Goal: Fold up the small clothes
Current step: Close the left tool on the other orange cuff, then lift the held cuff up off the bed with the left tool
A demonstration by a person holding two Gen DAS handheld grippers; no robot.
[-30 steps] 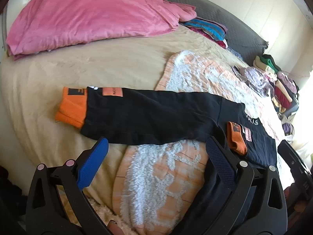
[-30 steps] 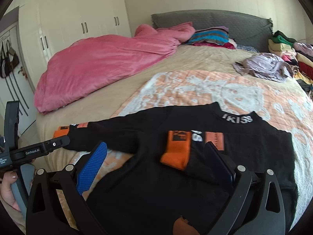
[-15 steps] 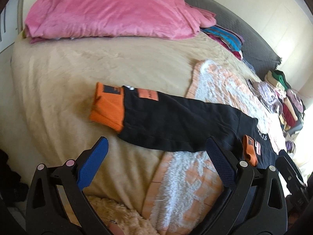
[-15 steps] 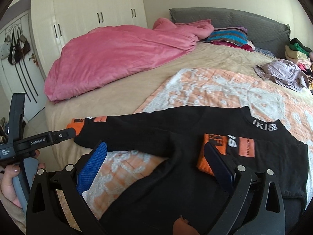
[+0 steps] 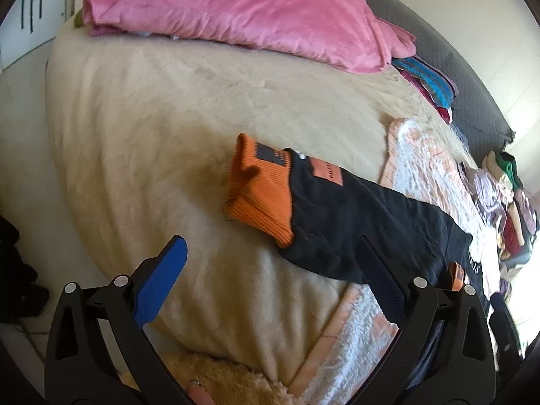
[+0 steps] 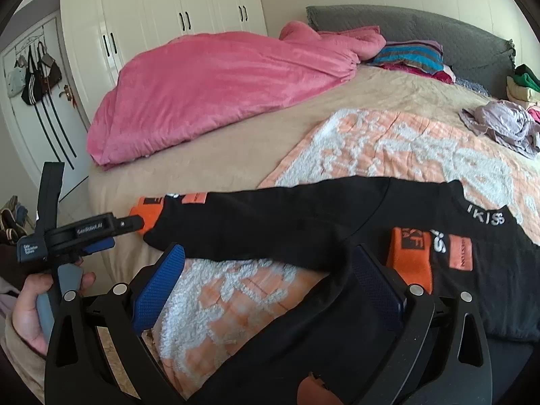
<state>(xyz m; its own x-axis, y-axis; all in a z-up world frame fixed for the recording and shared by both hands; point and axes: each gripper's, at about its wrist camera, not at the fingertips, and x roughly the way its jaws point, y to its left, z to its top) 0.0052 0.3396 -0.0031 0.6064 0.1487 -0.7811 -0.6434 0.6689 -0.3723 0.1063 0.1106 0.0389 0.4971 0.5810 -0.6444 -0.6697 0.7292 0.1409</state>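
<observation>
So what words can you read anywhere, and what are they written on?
"IKISS": white letters on the collar of the black sweatshirt.
"GenRobot.AI": on the body of the left gripper.
White label on the left gripper's handle: too small to read.
Orange patches on the sleeves and the black mark on the orange cuff: too blurred to read.

The left gripper (image 5: 270, 280) has swung leftward toward the outstretched sleeve's orange cuff (image 5: 260, 192).

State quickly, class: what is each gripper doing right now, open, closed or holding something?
Left gripper: open, holding nothing, near the orange cuff.
Right gripper: open, holding nothing.
</observation>
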